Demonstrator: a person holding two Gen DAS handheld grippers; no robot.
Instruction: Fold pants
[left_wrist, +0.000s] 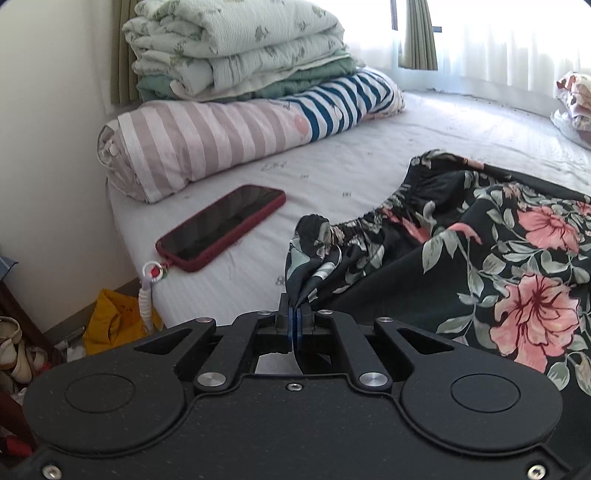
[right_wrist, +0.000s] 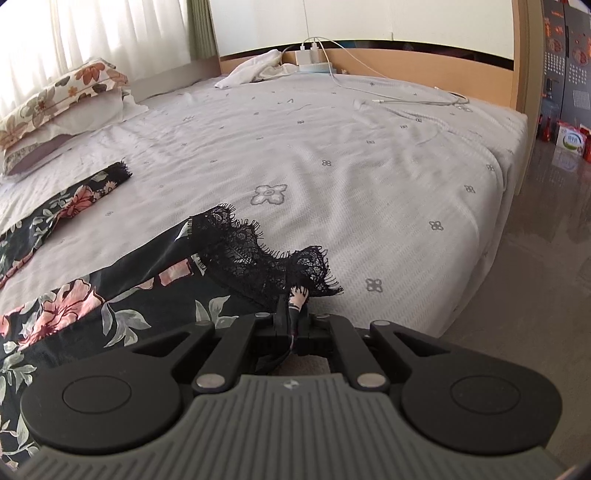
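Observation:
Black pants with pink flowers (left_wrist: 498, 258) lie on the white bed sheet (left_wrist: 351, 173). My left gripper (left_wrist: 295, 310) is shut on the near corner of the gathered elastic waistband (left_wrist: 369, 218). In the right wrist view the same pants (right_wrist: 110, 295) stretch to the left, and my right gripper (right_wrist: 293, 314) is shut on the near leg's hem by its black lace trim (right_wrist: 258, 254). The other leg (right_wrist: 74, 203) lies flat farther left, apart from the near one.
A red phone (left_wrist: 221, 229) lies on the bed just left of the waistband. Rolled striped bedding (left_wrist: 221, 136) and folded quilts (left_wrist: 240, 48) sit behind it. A floral pillow (right_wrist: 55, 99), white cloth (right_wrist: 255, 66) and charger cables (right_wrist: 406, 96) lie near the headboard. The bed edge (right_wrist: 498, 221) drops to the floor at right.

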